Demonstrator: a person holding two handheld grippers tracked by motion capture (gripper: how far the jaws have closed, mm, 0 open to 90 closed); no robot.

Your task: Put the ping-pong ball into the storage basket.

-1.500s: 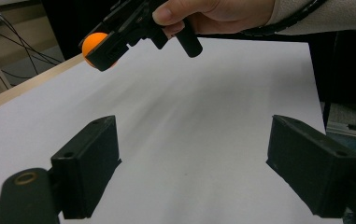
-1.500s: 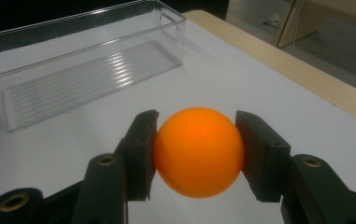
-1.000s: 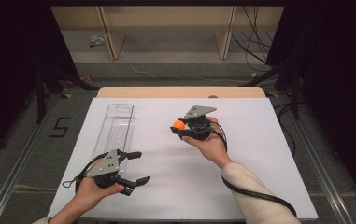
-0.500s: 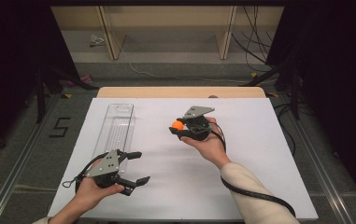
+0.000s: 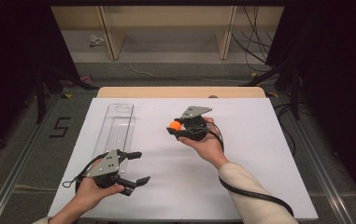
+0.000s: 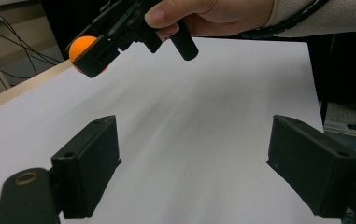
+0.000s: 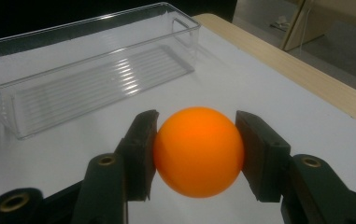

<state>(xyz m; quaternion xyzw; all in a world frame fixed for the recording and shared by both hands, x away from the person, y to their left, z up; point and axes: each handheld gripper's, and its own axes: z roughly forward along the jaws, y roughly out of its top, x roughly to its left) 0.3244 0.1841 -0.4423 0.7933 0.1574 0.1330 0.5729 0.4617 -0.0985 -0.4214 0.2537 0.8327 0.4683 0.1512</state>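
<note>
An orange ball [image 7: 198, 151] sits squeezed between the two black jaws of my right gripper [image 7: 196, 154], held above the white table. In the high view that right gripper [image 5: 176, 127] hovers near the table's middle with the orange ball [image 5: 174, 125] at its tip, pointing left toward a clear plastic tray [image 5: 116, 127]. My left gripper [image 5: 136, 166] rests low at the front left, jaws spread wide with nothing between them. In the left gripper view its own jaws frame bare table, and the right gripper with the ball [image 6: 80, 46] shows farther off at the upper left.
The clear tray [image 7: 82, 70] lies empty, long side running away from me, just beyond the left gripper. A wooden strip [image 5: 180, 92] borders the table's far edge. Cables trail on the floor at the right, and a black cable runs from my right forearm.
</note>
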